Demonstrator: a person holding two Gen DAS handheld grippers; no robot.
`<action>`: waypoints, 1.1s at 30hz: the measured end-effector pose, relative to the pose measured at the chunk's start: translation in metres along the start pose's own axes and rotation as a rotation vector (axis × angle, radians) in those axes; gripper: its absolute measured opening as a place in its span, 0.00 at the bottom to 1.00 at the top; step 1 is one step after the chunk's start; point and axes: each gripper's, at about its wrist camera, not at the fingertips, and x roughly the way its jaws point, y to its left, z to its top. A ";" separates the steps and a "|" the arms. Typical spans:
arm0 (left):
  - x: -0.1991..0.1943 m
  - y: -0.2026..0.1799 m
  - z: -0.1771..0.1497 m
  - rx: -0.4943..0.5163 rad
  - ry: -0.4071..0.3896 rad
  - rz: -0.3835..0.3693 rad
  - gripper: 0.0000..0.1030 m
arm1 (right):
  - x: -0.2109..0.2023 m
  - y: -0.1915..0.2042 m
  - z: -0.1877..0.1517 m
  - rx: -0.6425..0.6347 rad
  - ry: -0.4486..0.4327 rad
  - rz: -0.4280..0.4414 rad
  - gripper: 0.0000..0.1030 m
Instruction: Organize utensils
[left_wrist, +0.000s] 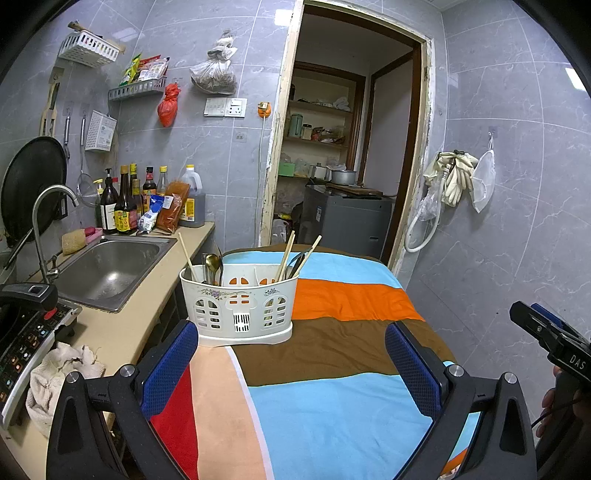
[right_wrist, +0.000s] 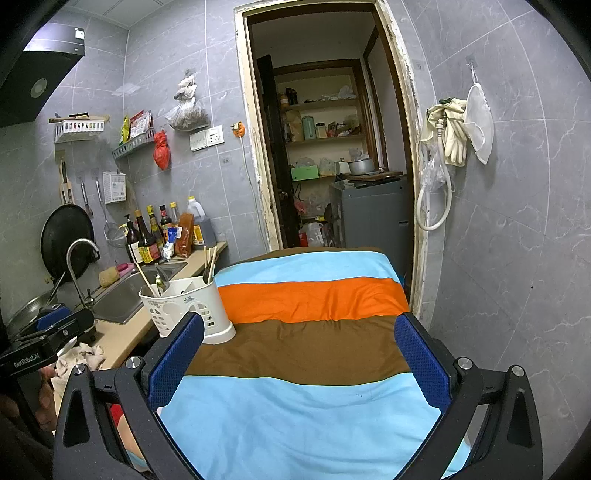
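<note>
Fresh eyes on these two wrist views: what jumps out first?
The striped cloth in bright blue, orange and brown fills the middle of both views. At its far left corner stands the white utensil caddy, with chopsticks and spoons sticking up out of it, right beside the steel sink. Both sets of tongs, left and right, are open and empty.

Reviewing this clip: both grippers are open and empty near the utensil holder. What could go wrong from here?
1. The white utensil holder stands at the left edge of the striped cloth, beside the drop toward the counter; a nudge might tip it off.
2. Chopsticks lean loosely outward, so grabbing one may drag its neighbours or the spoons out.
3. The cloth looks soft and wrinkled, so the holder may rock when the left gripper or right gripper pushes down.
</note>
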 end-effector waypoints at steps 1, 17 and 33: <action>0.000 0.000 0.000 0.000 0.000 0.000 0.99 | 0.000 0.000 0.000 0.000 0.000 0.000 0.98; 0.001 0.002 0.001 0.002 0.000 0.000 0.99 | 0.000 0.001 0.000 0.001 0.001 0.001 0.98; -0.001 0.003 0.000 0.004 0.002 -0.001 0.99 | -0.001 0.003 0.000 0.002 0.003 0.001 0.98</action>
